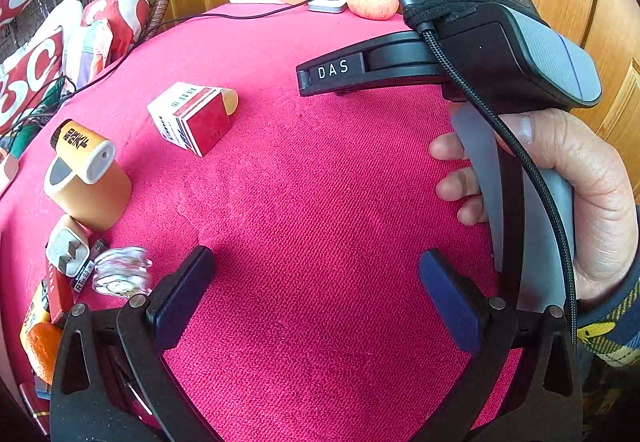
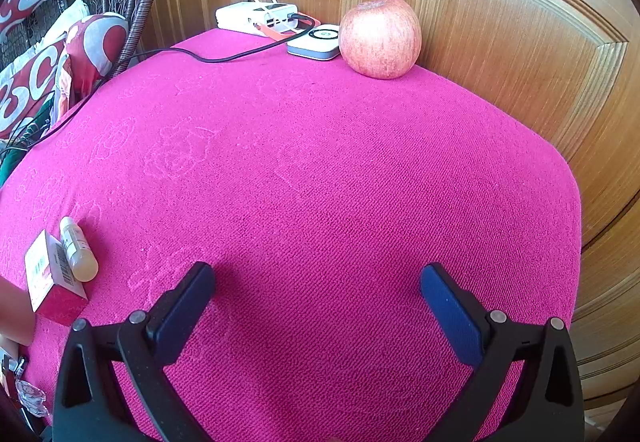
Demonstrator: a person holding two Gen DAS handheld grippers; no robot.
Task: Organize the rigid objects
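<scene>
Red-and-white box (image 1: 191, 117) lies flat — both grippers (image 1: 316, 284) (image 2: 318, 292) hover, fingers spread, nothing held.

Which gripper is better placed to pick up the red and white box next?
Left. In its view the box lies just ahead on the cloth, and the left gripper is open and empty. For the right gripper, also open, the box sits off at the far left edge.
</scene>
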